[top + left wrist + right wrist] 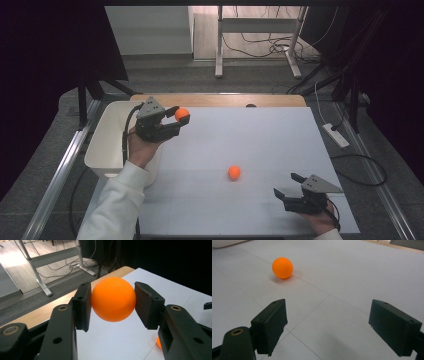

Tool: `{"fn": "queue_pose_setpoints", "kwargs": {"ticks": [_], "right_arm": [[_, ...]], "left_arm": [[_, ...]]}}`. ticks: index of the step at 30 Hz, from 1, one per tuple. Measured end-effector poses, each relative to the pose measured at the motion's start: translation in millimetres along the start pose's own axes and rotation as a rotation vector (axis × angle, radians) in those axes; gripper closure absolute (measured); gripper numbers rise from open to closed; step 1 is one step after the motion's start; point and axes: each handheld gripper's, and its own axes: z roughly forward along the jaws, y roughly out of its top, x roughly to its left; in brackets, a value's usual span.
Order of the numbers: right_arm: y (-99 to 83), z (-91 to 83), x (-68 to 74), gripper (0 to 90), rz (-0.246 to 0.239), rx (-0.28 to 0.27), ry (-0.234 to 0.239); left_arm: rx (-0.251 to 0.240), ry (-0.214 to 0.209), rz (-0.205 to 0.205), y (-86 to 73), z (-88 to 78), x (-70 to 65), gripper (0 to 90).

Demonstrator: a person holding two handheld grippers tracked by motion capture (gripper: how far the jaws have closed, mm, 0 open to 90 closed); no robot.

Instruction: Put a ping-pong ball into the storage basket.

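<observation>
My left gripper [179, 116] is raised above the table's far left part, shut on an orange ball [182, 114]. In the left gripper view that held ball [113, 299] sits squarely between both pads [83, 306]. A second orange ball [234, 172] lies loose on the white table top [260, 135], near the middle front; it also shows in the right gripper view [282, 267] and as a sliver low in the left gripper view [158, 342]. My right gripper [290, 184] rests at the front right, open, nothing between its jaws, with the loose ball a short way ahead and to its left.
A white bin [107, 142] hangs at the table's left edge, right beside my left hand. A wooden strip [220, 100] borders the far edge. Beyond it stand a desk frame [260, 30] and floor cables. A power strip [336, 135] lies on the floor to the right.
</observation>
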Motion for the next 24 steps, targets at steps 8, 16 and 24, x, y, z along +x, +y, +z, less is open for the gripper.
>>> {"fn": "queue_pose_setpoints", "kwargs": {"ticks": [8, 16, 24], "right_arm": [[-0.1, 0.3, 0.2, 14.9, -0.001, 0.002, 0.0], [-0.1, 0.1, 0.2, 14.9, -0.002, 0.002, 0.0], [-0.2, 0.8, 0.3, 14.9, -0.002, 0.002, 0.003]], "left_arm": [[-0.003, 0.023, -0.007, -1.1, -4.0, 8.1, 50.1], [-0.009, 0.049, -0.021, -1.2, -10.5, 17.0, 50.1], [-0.006, 0.072, -0.042, -4.8, -11.3, 26.4, 50.1]]}}
